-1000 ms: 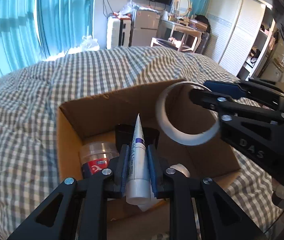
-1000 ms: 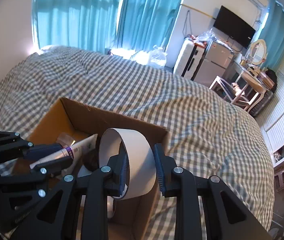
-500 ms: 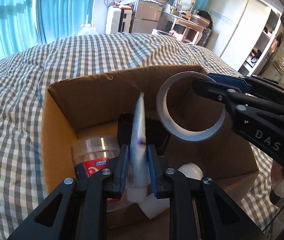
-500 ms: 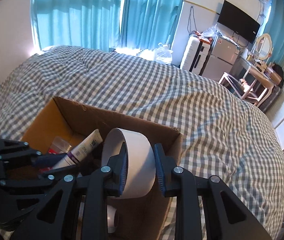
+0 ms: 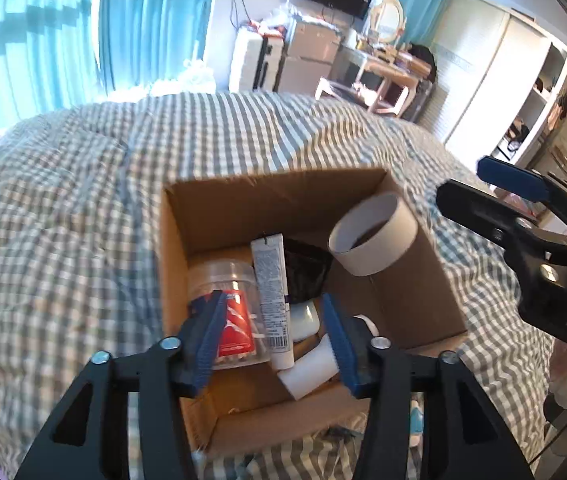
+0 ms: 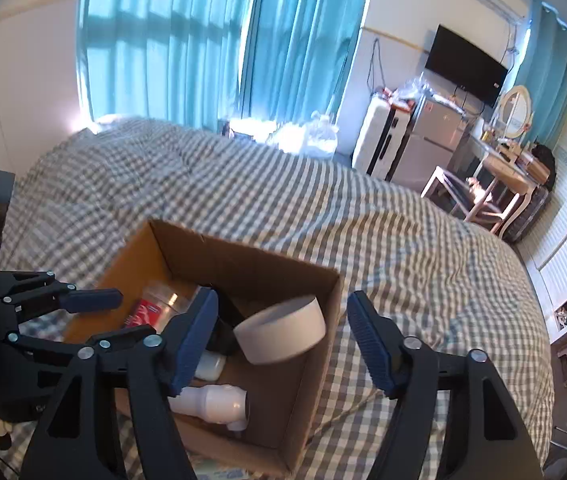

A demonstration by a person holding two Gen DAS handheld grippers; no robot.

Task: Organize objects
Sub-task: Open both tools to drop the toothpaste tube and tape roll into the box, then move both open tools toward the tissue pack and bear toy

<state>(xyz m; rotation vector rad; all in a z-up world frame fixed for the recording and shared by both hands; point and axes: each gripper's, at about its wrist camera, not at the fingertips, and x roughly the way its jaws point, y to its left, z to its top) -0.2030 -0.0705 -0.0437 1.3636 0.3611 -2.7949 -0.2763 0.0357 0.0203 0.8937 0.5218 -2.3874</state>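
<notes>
An open cardboard box (image 5: 219, 216) (image 6: 315, 396) sits on the checked bed. Inside lie a white tube (image 5: 273, 304), a clear jar with a red label (image 5: 227, 312) (image 6: 151, 308), a black object (image 5: 307, 272), a white bottle (image 5: 307, 368) (image 6: 211, 400) and a white tape roll (image 5: 373, 240) (image 6: 283, 334) leaning by the right wall. My left gripper (image 5: 273, 338) is open and empty above the box's near side. My right gripper (image 6: 283, 340) is open and empty above the roll; it also shows in the left wrist view (image 5: 523, 216).
The grey checked bedspread (image 5: 83, 208) (image 6: 403, 248) surrounds the box. Blue curtains (image 6: 203, 40), a white suitcase (image 6: 379, 140), a small fridge, a dressing table (image 6: 503, 168) and wardrobes stand beyond the bed.
Both grippers have opened and pulled back up. The tube has dropped from the left gripper into the box, and the tape roll has dropped from the right gripper into it.
</notes>
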